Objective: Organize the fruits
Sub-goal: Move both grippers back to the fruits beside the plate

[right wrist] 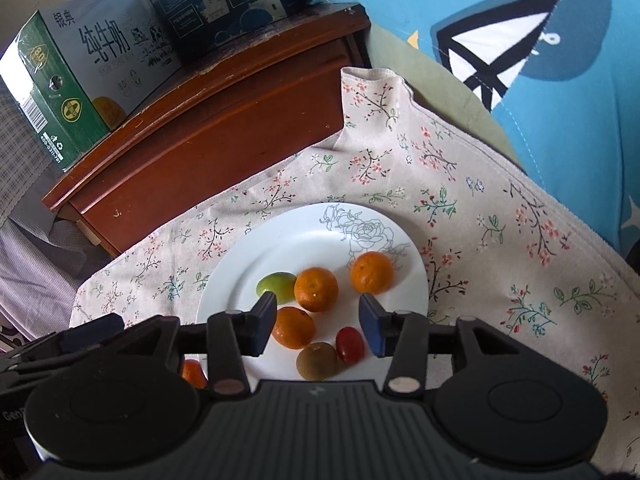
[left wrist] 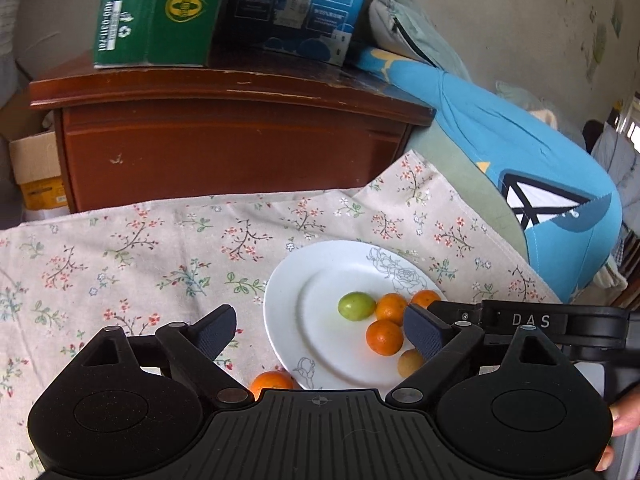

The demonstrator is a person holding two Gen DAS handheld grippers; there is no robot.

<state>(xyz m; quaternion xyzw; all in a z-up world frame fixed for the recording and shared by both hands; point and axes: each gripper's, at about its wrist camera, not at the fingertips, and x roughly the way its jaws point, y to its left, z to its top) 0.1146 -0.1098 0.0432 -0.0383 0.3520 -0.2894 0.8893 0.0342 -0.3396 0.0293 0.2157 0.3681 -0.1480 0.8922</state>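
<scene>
we see a white plate (right wrist: 240, 280) with a line-drawn rose lying on a floral cloth (right wrist: 460, 216). on the plate sit three oranges: one at the far right near the rose (right wrist: 371, 272), one in the middle (right wrist: 316, 289) touching a green fruit (right wrist: 276, 286) on its left, and one nearer to us (right wrist: 295, 327). closest to us on the plate are a brownish round fruit (right wrist: 317, 361) and a small red fruit (right wrist: 350, 344), just beside each other. one more orange (left wrist: 271, 384) lies off the plate on the cloth, just beside the near left rim, partly hidden by the left gripper's body.

our left gripper (left wrist: 320, 330) hovers above the plate's left part, its jaws spread wide with nothing between them. our right gripper (right wrist: 318, 324) hangs over the near side of the plate, jaws also wide and empty, the nearer orange and the red fruit showing in the gap below them.

beyond the cloth stands a dark red wooden cabinet (right wrist: 208, 128) carrying a green milk carton box (right wrist: 80, 80) and a blue box (right wrist: 224, 0). to the right lies a blue cushion with a whale print (right wrist: 540, 60).
</scene>
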